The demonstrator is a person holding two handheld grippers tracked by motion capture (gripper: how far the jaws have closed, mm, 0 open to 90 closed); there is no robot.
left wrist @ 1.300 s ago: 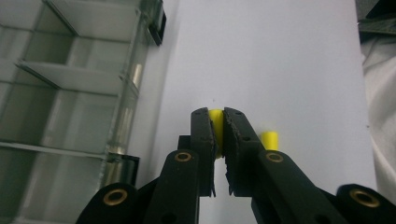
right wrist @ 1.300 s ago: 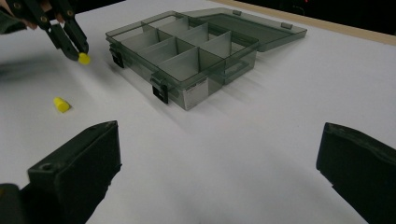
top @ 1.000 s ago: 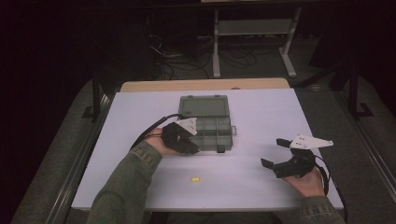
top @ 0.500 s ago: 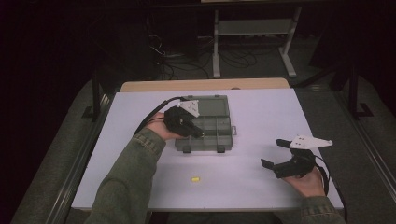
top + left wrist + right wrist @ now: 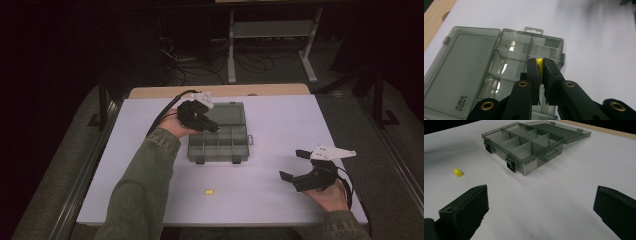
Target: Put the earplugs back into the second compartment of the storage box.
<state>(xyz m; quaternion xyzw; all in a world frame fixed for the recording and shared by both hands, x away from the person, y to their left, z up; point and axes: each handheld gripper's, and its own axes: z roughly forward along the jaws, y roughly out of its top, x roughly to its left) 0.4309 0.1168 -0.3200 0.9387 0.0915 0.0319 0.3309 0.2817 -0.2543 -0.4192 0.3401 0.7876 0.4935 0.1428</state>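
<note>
A smoky clear compartment box [image 5: 218, 143] lies open on the white table [image 5: 280, 125], its lid [image 5: 226, 112] folded flat toward the far side. My left gripper [image 5: 212, 127] hovers over the box, shut on a small yellow piece [image 5: 539, 62] pinched between its jaw tips [image 5: 539, 65]. Below it are the box's divided compartments [image 5: 506, 67] and lid [image 5: 459, 65]. A second yellow piece [image 5: 209, 191] lies on the table in front of the box, also at left in the right gripper view [image 5: 458, 172]. My right gripper [image 5: 294, 166] rests at the right, open and holding nothing, facing the box [image 5: 524, 145].
A wooden board edge [image 5: 220, 91] borders the table's far side. A white shelf stand [image 5: 272, 35] and cables sit on the dark floor beyond. Metal rails [image 5: 95, 150] run along the table's left side.
My left gripper has moved up and away from the table's near side, from the box's left front to above its compartments, carrying the yellow piece. The right gripper has stayed still.
</note>
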